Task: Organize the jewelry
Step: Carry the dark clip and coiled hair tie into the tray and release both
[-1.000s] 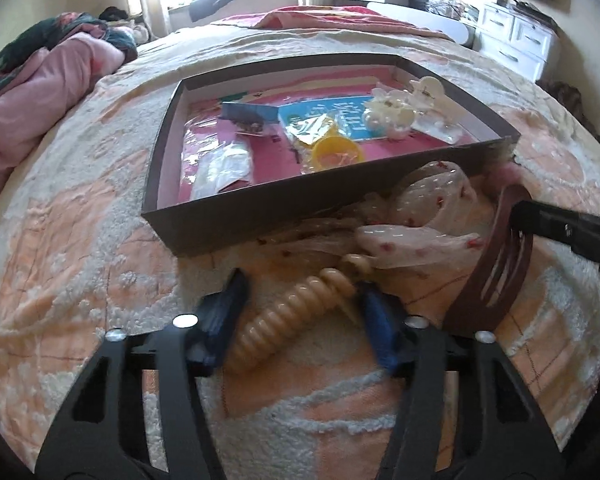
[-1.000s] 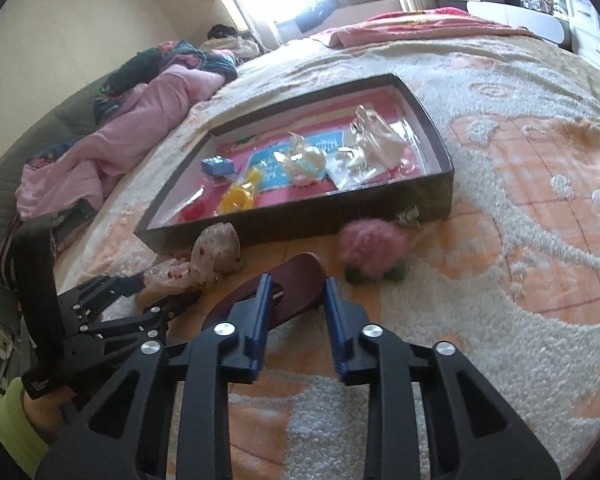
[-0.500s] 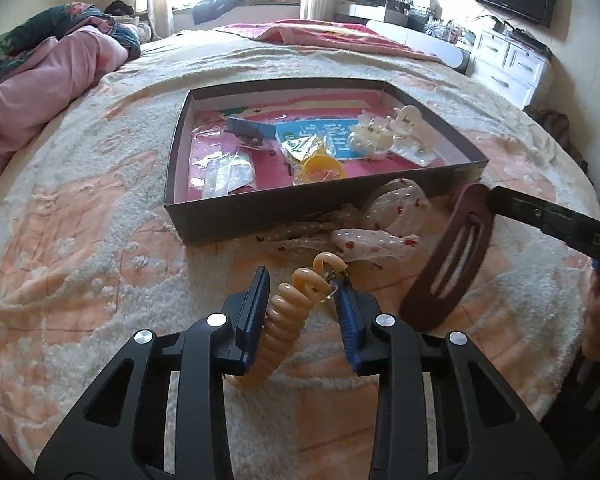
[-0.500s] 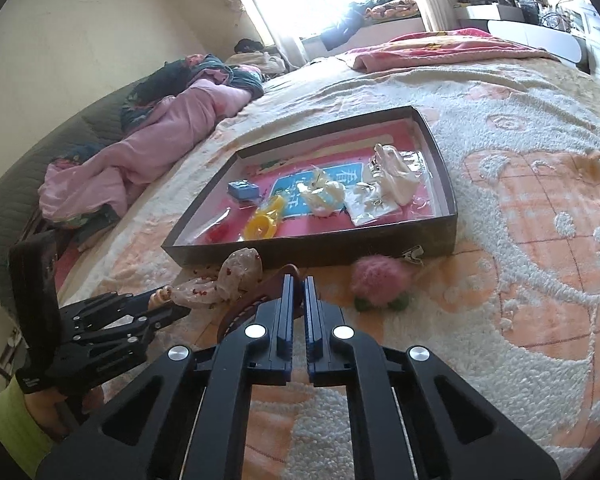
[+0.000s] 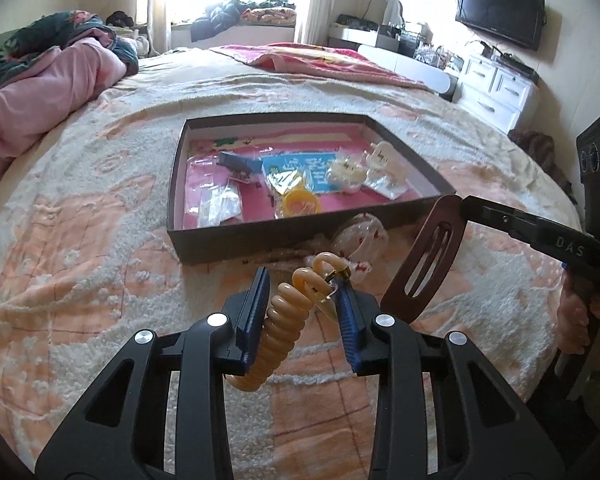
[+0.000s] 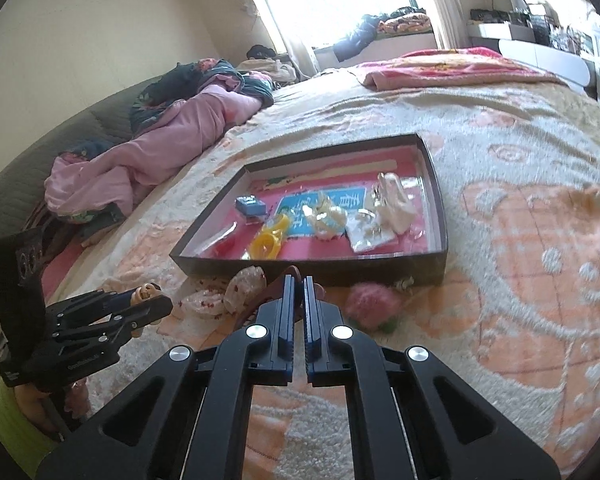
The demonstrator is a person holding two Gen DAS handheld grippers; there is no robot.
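Observation:
A dark shallow box (image 5: 236, 240) with a pink floor sits on the bed and holds small jewelry and bags. My left gripper (image 5: 302, 300) is shut on a cream spiral hair tie (image 5: 280, 328) and holds it above the blanket, in front of the box. My right gripper (image 6: 296, 292) is shut on a brown hair clip (image 5: 428, 256), lifted near the box's front right corner (image 6: 440, 260). In the right wrist view the clip (image 6: 268, 292) is mostly hidden behind the fingers.
Clear red-dotted scrunchies (image 5: 360, 236) lie against the box's front wall. A pink pompom hair tie (image 6: 370, 302) lies on the blanket by the box. A pink quilt (image 5: 40, 88) lies at the left. White drawers (image 5: 496, 88) stand at the right.
Both grippers closed on their items and lifted them off the blanket: the left on the spiral hair tie, the right on the brown clip. Both views have risen and pulled back.

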